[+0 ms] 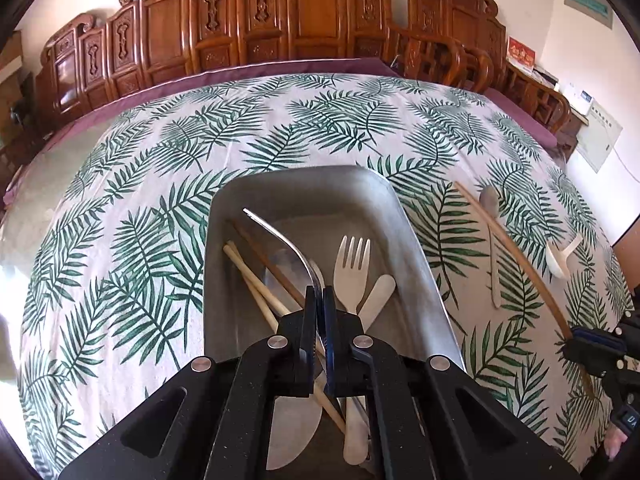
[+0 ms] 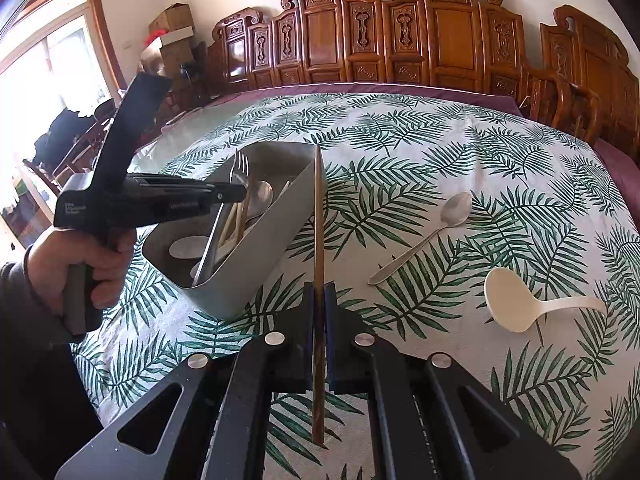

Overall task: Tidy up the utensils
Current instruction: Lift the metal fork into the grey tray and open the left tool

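Observation:
A grey metal tray [image 1: 416, 248] [image 2: 276, 208] sits on the leaf-print tablecloth and holds a cream fork [image 1: 352, 268], pale chopsticks [image 1: 256, 288], a dark chopstick, a cream knife and spoons. My left gripper [image 1: 319, 292] is shut on a metal utensil handle [image 1: 280, 236] that curves up over the tray; it also shows in the right wrist view [image 2: 236, 194]. My right gripper [image 2: 319, 290] is shut on a brown chopstick [image 2: 319, 216], held above the cloth just right of the tray; it also shows in the left wrist view [image 1: 576, 346].
A metal spoon [image 2: 432, 232] [image 1: 491, 216] and a white soup spoon [image 2: 516, 300] [image 1: 560, 258] lie on the cloth right of the tray. Carved wooden chairs [image 2: 400, 36] line the table's far edge. A window and boxes stand at the left.

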`<state>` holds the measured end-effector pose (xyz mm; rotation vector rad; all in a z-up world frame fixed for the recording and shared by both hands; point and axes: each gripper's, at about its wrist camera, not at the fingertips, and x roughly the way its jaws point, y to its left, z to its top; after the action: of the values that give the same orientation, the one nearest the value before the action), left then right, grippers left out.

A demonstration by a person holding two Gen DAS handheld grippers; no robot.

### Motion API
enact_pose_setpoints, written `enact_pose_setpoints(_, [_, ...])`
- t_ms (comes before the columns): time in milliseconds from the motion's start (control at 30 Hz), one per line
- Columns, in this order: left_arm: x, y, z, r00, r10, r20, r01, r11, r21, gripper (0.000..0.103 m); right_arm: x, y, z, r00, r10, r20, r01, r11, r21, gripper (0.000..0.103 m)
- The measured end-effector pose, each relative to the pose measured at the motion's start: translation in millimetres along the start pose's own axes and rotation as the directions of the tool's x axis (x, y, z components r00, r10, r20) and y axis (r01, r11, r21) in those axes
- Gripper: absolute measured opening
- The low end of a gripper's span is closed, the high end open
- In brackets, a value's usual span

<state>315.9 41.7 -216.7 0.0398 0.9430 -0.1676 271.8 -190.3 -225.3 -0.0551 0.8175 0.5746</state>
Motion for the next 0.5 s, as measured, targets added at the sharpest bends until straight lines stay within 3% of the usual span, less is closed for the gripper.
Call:
enact_pose_setpoints(133, [-4.5,-0.2,-2.0,1.0,-0.009,0.006,0.009,1.0,-0.011,0.004,-2.0,0.6,0.3,1.0,0.002,0.006,-0.002,1.0,0.004,0.006])
enact_pose_setpoints(500, [-36.1,5.6,-7.9,0.998,0.017,0.055,-0.016,1.0,-0.024,0.039,-9.6,11.3,2.7,0.999,0.019,0.027,-0.019,1.0,0.003,0.006])
